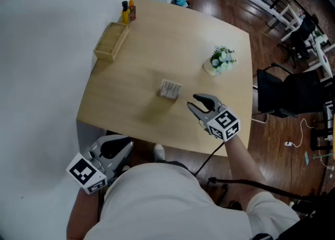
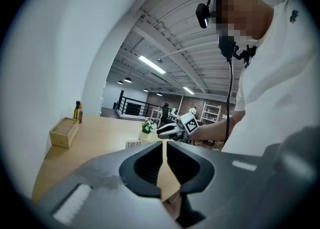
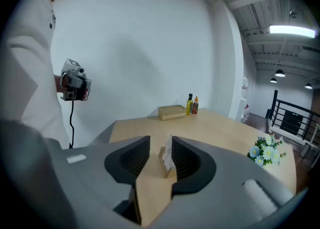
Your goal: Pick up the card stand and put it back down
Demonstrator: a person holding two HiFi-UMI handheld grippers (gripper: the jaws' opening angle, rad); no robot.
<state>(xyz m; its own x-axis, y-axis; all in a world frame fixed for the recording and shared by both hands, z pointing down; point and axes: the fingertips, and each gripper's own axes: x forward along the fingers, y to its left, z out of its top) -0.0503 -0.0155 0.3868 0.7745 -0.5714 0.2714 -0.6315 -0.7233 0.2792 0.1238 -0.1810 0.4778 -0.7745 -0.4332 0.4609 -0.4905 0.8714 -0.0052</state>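
Observation:
The card stand (image 1: 170, 89), a small wooden base with a printed card upright in it, stands near the middle of the light wooden table (image 1: 125, 97). My right gripper (image 1: 192, 101) hovers just right of it, open, jaws pointing at it and a short gap away. In the right gripper view the card stand (image 3: 166, 159) shows in the gap ahead of the open right gripper (image 3: 161, 145), untouched. My left gripper (image 1: 121, 150) hangs below the table's near edge, away from the stand. In its own view the left gripper (image 2: 164, 145) is shut with nothing in it.
A wooden box (image 1: 111, 41) and two small bottles (image 1: 128, 11) sit at the table's far left by the white wall. A small pot of flowers (image 1: 222, 60) stands at the right. A black chair (image 1: 288, 95) is beyond the right edge.

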